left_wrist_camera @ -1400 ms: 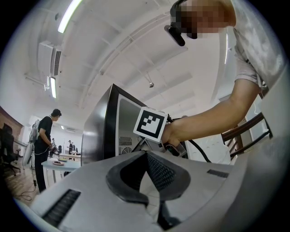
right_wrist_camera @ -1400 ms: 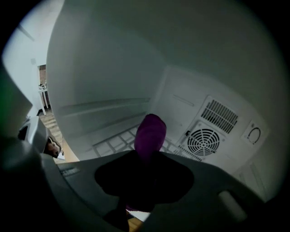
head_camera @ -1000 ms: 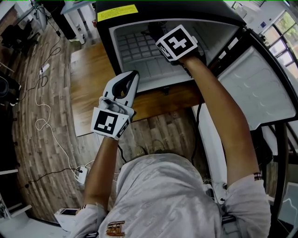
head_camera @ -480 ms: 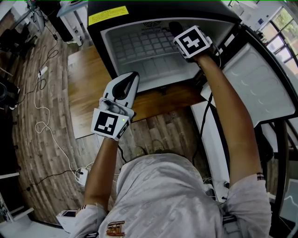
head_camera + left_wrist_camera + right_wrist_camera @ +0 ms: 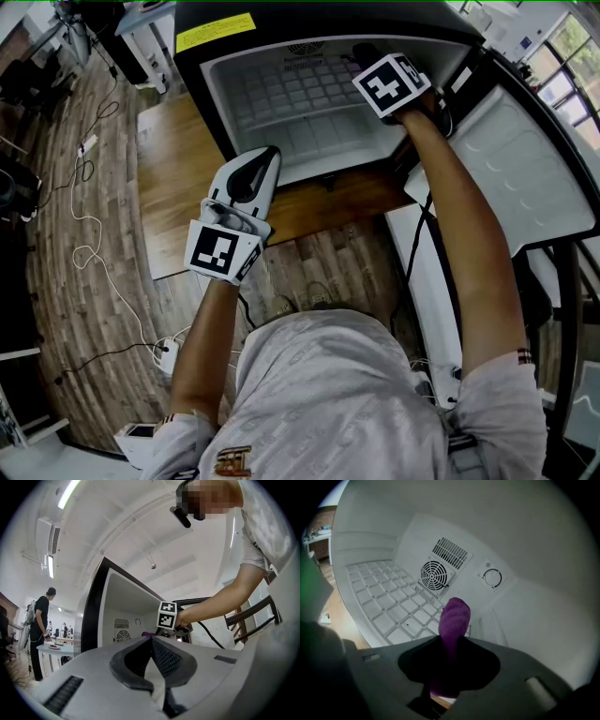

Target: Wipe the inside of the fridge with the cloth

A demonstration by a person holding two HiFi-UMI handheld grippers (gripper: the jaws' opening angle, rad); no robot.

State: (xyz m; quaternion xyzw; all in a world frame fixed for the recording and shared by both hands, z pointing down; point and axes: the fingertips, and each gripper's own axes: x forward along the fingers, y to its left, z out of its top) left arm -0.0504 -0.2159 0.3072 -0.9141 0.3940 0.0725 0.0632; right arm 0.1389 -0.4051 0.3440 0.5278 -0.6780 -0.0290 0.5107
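My right gripper [image 5: 450, 641] clamped on purple fuzzy cloth [image 5: 455, 613], deep inside black white-lined mini fridge [image 5: 281, 141], near its back wall. My left gripper [image 5: 151, 641] closed, empty, outside fridge front. Risk: cloth snags fridge's white wire shelf [image 5: 389, 602], pulls from my jaws.

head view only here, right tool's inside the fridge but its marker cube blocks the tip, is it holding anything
observer: Yes, the right tool is shut on a fuzzy purple cloth that sticks out past its jaws.
operator: where's the cloth aimed
observer: Toward the back wall, near a round white dial; I can't confirm contact.
operator: left tool carrying anything
observer: No, the left tool has its jaws together, nothing between them.
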